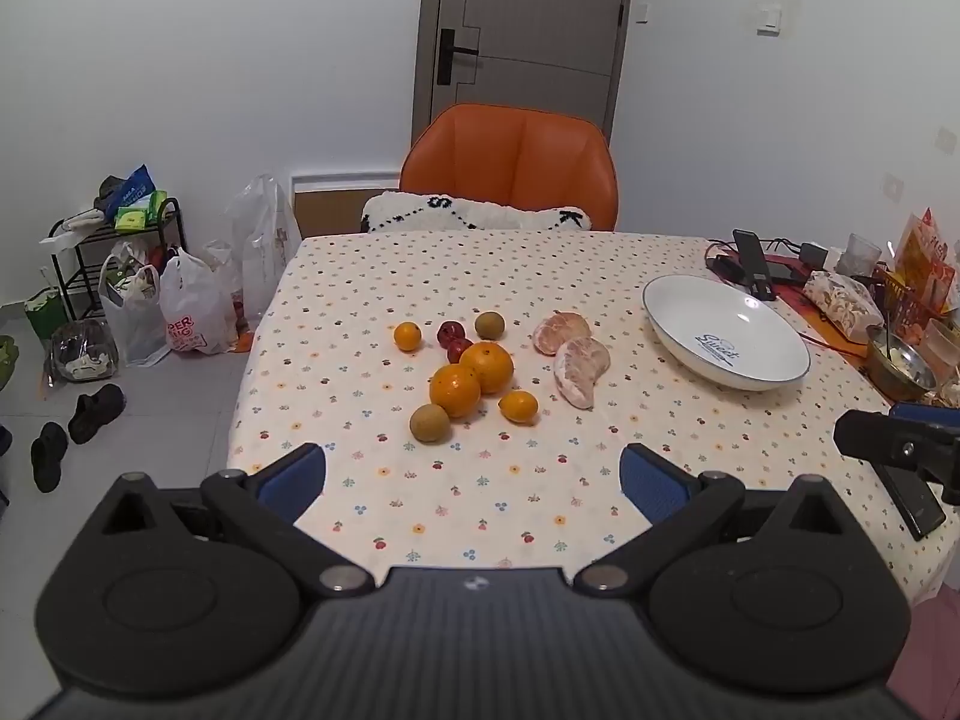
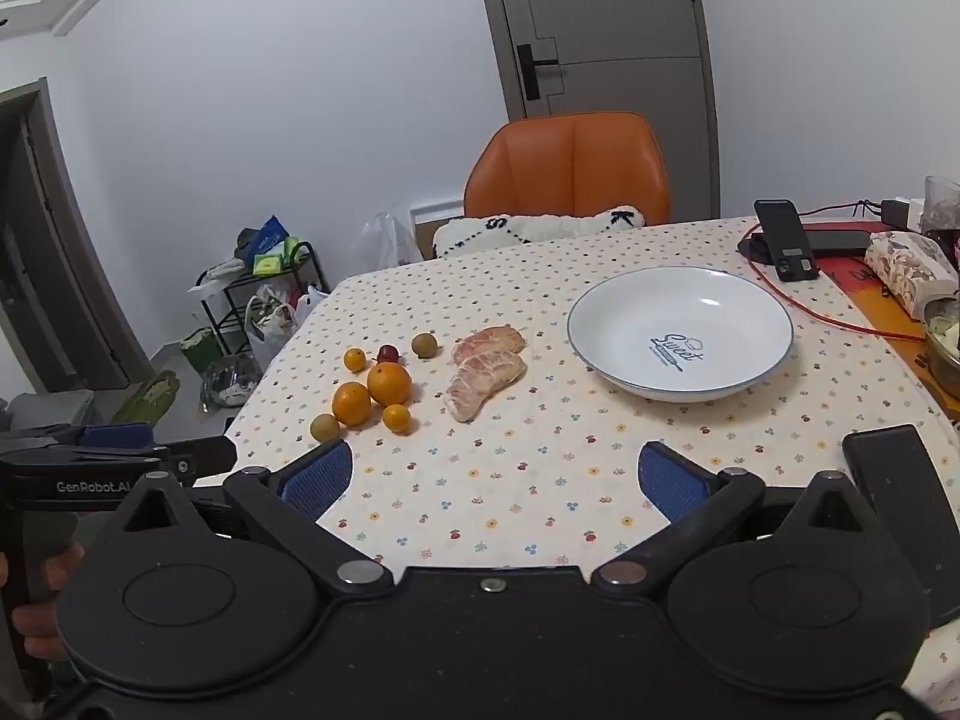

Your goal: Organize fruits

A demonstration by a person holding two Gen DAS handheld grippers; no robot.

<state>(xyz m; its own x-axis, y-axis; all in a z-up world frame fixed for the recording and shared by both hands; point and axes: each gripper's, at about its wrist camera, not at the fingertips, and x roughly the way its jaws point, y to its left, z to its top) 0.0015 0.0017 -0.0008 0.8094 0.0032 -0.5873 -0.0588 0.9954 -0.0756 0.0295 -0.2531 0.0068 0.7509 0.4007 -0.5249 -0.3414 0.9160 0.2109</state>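
Note:
Fruit lies in a loose cluster on the floral tablecloth (image 1: 420,510): two large oranges (image 1: 474,375) (image 2: 389,383), small mandarins (image 1: 519,406), two brown-green round fruits (image 1: 429,422), small red fruits (image 1: 451,333) and two peeled pomelo pieces (image 1: 573,357) (image 2: 486,375). An empty white plate (image 1: 726,333) (image 2: 681,333) marked "Sweet" sits to the right. My left gripper (image 1: 474,480) is open, near the table's front edge, short of the fruit. My right gripper (image 2: 495,477) is open too, between the fruit and the plate, nothing between its fingers.
An orange chair (image 1: 510,165) with a white cushion stands behind the table. Phones, cables, a metal bowl (image 1: 900,360) and snack bags crowd the right edge. Plastic bags, a rack and shoes lie on the floor at left. A hand (image 2: 42,588) holds the left gripper's handle.

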